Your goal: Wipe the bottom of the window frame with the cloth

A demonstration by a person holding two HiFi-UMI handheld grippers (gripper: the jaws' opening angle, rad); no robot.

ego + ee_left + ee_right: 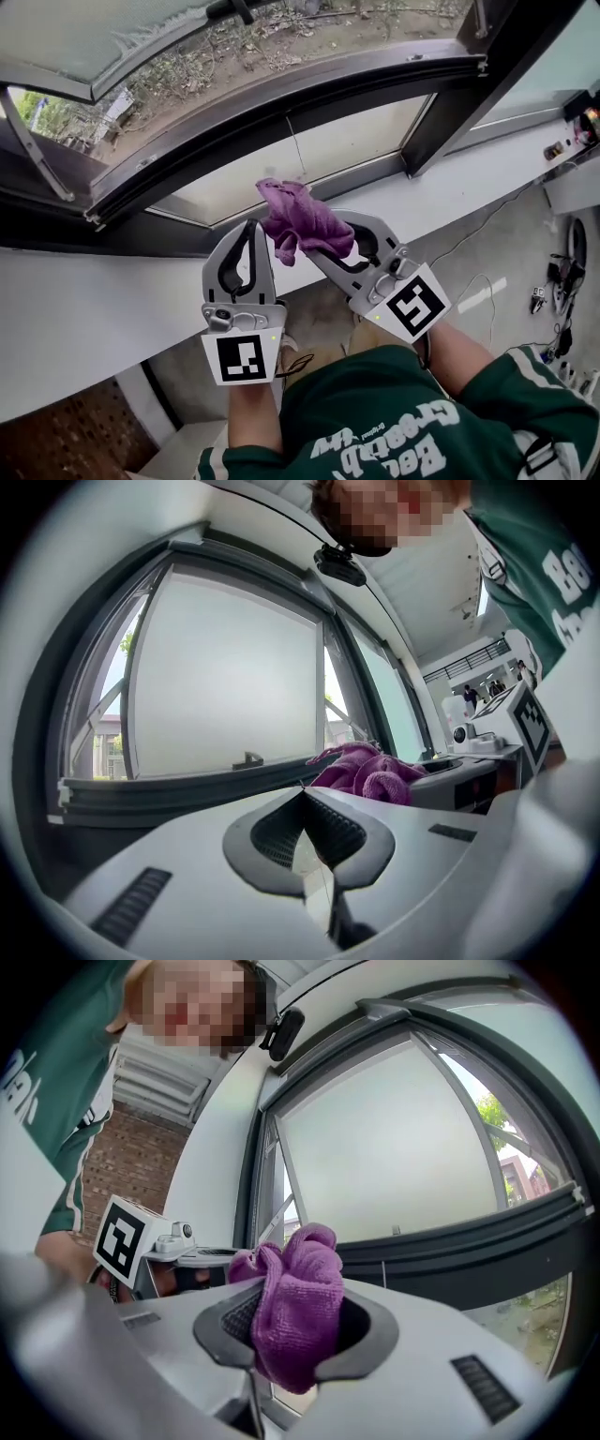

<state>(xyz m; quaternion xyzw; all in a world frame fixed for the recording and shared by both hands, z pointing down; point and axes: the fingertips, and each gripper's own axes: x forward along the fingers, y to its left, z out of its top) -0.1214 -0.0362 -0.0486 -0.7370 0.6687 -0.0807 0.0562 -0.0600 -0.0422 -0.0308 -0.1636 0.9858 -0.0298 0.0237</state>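
A crumpled purple cloth [298, 221] is clamped in my right gripper [330, 236], which is shut on it just below the window. The same cloth [295, 1307] bulges out between the jaws in the right gripper view. My left gripper [251, 228] stands beside it on the left, shut and empty, its tips touching in the left gripper view [302, 789], where the cloth [364, 772] shows to the right. The dark bottom rail of the window frame [281, 111] runs across above both grippers. Below it are frosted panes [253, 178].
A white sill [103, 309] runs under the window. The opened sash [75, 37] tilts outward at top left, with a metal stay [37, 150]. A dark upright frame post [469, 84] stands at right. Cables and small items [553, 281] lie on the floor at far right.
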